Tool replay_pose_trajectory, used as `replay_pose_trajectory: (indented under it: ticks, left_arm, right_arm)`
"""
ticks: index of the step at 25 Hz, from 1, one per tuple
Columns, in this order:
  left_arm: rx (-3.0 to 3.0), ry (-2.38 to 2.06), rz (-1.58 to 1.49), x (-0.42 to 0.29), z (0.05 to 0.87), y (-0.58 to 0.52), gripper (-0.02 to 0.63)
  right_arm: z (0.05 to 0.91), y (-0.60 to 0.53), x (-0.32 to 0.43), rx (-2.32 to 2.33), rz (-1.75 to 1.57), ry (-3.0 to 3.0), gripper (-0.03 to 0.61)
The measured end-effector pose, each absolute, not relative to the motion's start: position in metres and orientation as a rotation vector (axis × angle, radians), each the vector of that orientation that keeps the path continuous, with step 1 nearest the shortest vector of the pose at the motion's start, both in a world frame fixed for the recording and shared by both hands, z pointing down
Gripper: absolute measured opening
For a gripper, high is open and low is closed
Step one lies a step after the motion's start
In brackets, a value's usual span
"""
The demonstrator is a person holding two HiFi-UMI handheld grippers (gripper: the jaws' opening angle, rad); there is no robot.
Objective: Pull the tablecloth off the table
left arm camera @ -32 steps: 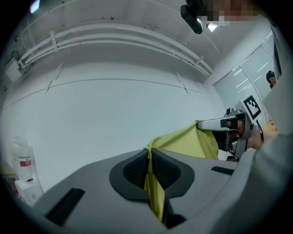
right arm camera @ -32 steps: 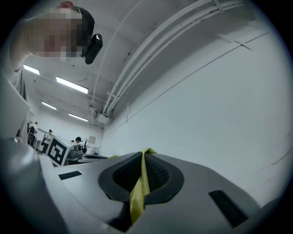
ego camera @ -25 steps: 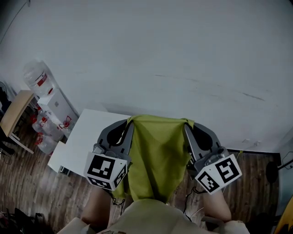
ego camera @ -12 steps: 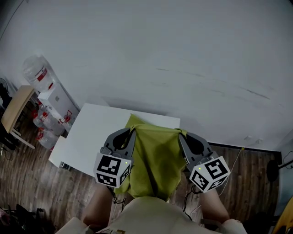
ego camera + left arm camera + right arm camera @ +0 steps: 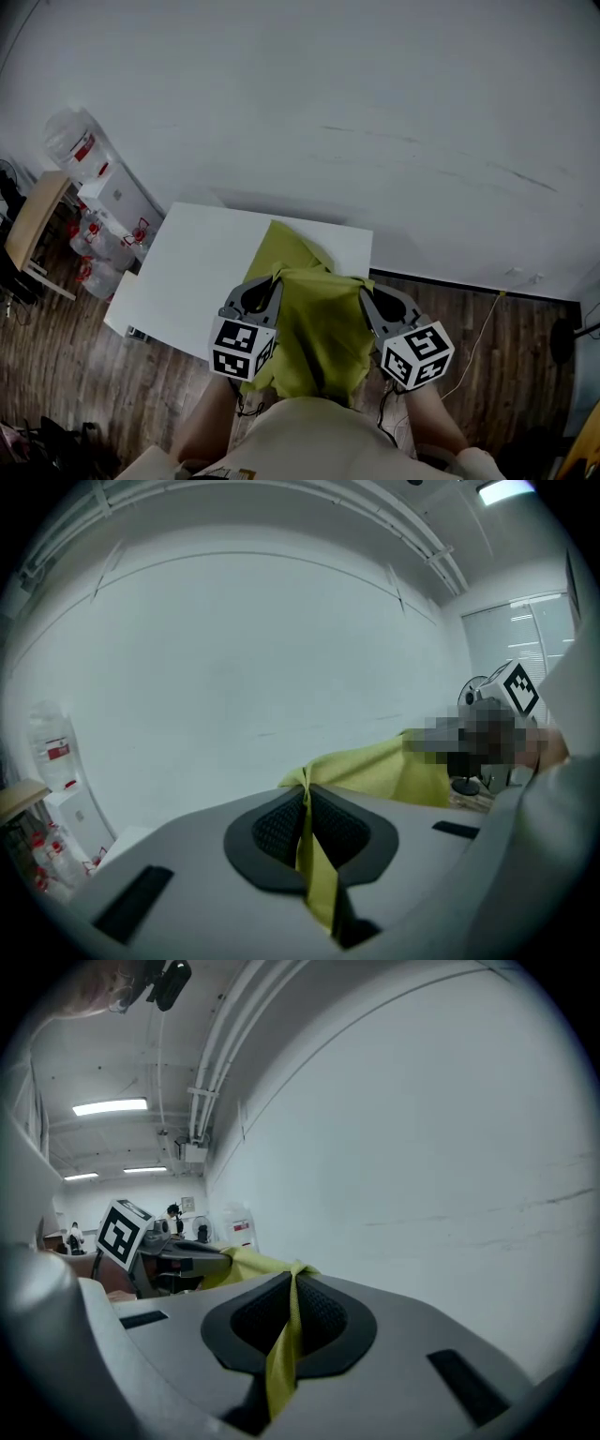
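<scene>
A yellow-green tablecloth (image 5: 314,314) hangs between my two grippers, with one far corner still lying on the white table (image 5: 202,281). My left gripper (image 5: 277,278) is shut on the cloth's left corner; in the left gripper view the cloth (image 5: 314,864) is pinched between the dark pads. My right gripper (image 5: 361,291) is shut on the right corner, and the cloth (image 5: 281,1358) runs down between its pads. Both grippers are raised near the table's front edge, close to my body. The cloth's lower part drapes down in front of me.
A water dispenser with a bottle (image 5: 80,155) and spare water bottles (image 5: 94,267) stand left of the table. A wooden side table (image 5: 33,230) is at the far left. A white wall is behind the table; cables (image 5: 483,328) lie on the wooden floor at right.
Both grippers have drawn back toward me with the cloth. More bare white tabletop shows, and only a corner of the cloth still rests on it.
</scene>
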State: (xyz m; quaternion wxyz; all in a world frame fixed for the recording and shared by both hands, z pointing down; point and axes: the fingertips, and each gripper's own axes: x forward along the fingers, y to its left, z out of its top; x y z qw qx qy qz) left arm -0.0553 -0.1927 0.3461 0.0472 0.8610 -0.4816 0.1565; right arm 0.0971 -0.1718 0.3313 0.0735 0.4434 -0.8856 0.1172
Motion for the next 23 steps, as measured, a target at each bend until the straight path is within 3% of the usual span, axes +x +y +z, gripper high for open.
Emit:
replay_pose_trajectory:
  ticks: [23]
  left_arm:
    - [2.571, -1.445, 0.515, -0.06, 0.375, -0.182, 0.025]
  right_arm:
    - [0.354, -0.163, 0.092, 1.28, 0.396, -2.617, 0.034]
